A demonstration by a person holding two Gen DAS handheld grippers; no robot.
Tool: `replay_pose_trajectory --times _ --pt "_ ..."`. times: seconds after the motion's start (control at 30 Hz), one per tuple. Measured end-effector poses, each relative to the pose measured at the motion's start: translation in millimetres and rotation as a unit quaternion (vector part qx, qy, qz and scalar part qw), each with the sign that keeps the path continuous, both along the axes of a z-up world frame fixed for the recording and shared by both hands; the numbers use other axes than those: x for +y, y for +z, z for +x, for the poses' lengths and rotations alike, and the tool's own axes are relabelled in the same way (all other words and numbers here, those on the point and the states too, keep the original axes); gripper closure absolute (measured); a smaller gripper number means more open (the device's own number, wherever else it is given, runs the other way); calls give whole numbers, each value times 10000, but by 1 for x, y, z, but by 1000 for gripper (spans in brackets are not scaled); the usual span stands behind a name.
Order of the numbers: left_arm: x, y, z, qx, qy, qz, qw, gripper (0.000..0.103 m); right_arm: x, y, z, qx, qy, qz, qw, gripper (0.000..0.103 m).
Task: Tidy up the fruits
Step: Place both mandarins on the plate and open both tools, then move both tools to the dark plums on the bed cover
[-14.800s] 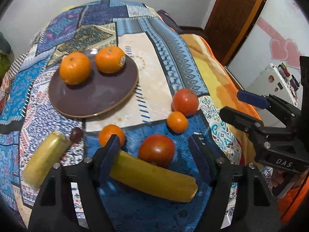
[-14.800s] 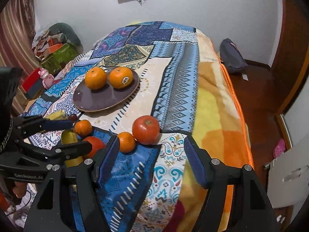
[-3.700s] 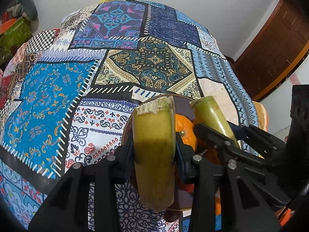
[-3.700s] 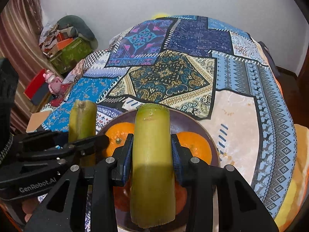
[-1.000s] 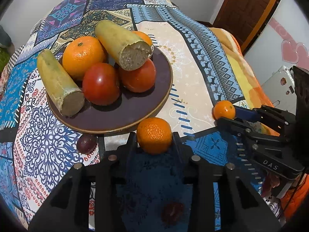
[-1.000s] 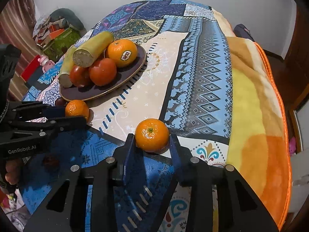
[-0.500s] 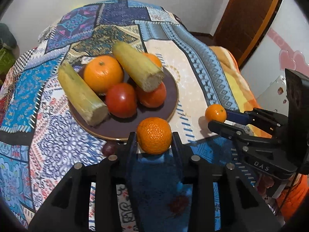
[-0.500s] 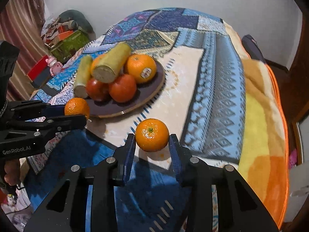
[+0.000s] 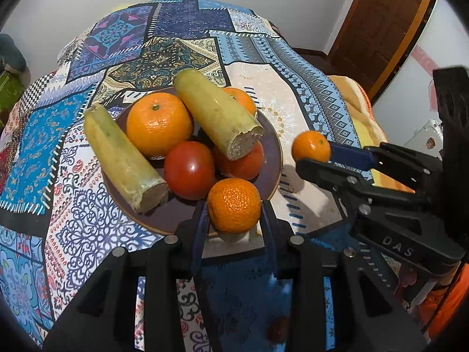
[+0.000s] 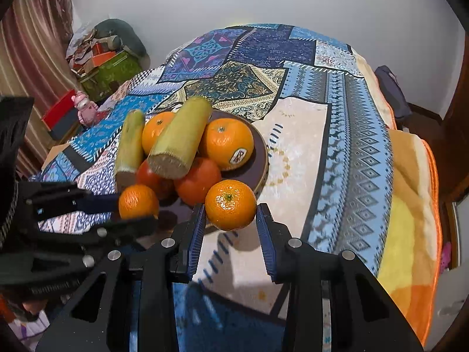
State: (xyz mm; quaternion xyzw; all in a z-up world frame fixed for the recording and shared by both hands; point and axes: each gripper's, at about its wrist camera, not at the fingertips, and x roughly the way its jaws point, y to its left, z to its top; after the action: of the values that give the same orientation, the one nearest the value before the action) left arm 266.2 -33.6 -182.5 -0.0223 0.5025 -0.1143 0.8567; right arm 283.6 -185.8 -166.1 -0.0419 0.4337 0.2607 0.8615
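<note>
A dark brown plate (image 9: 272, 152) on the patterned blanket holds two large oranges, two red tomatoes and two yellow-green banana pieces. My left gripper (image 9: 234, 217) is shut on a small mandarin (image 9: 234, 205) and holds it above the plate's near rim. My right gripper (image 10: 230, 214) is shut on another small mandarin (image 10: 230, 204) just off the plate's (image 10: 261, 158) near right rim. The right gripper also shows in the left wrist view (image 9: 316, 158), and the left gripper in the right wrist view (image 10: 137, 208).
The blanket (image 9: 293, 88) covers a bed that drops off at the right, where an orange cover (image 10: 410, 205) hangs. A small dark fruit (image 9: 277, 330) lies on the blanket near me. Boxes and clutter (image 10: 102, 61) sit at the far left, a wooden door (image 9: 387, 29) at the right.
Both grippers have carried their mandarins forward to the plate. The left mandarin is now over the near rim, and the right one has closed in on the plate's right side.
</note>
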Motion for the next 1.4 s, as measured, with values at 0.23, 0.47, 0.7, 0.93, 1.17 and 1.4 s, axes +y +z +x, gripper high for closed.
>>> replay_pose_trajectory --times 0.23,0.47,0.7,0.93,1.17,1.4 --pt "2 -10 11 127 29 -112 9999 67 5 -6 11 65 -22 -8 10000 70" --pt "4 -18 15 243 57 -268 9993 67 9 -18 19 233 -32 19 9997 70" --pt "6 -21 17 317 102 -379 9987 65 8 -22 24 295 -45 67 9995 70" --pt "7 -18 12 318 147 -327 9988 60 9 -20 23 267 -45 16 9996 70" --pt "12 -5 -1 181 195 -263 9993 60 7 -5 11 151 -37 99 9998 65" --pt "24 18 -21 -92 309 -148 9994 60 1 13 -14 1 -50 176 9998 64"
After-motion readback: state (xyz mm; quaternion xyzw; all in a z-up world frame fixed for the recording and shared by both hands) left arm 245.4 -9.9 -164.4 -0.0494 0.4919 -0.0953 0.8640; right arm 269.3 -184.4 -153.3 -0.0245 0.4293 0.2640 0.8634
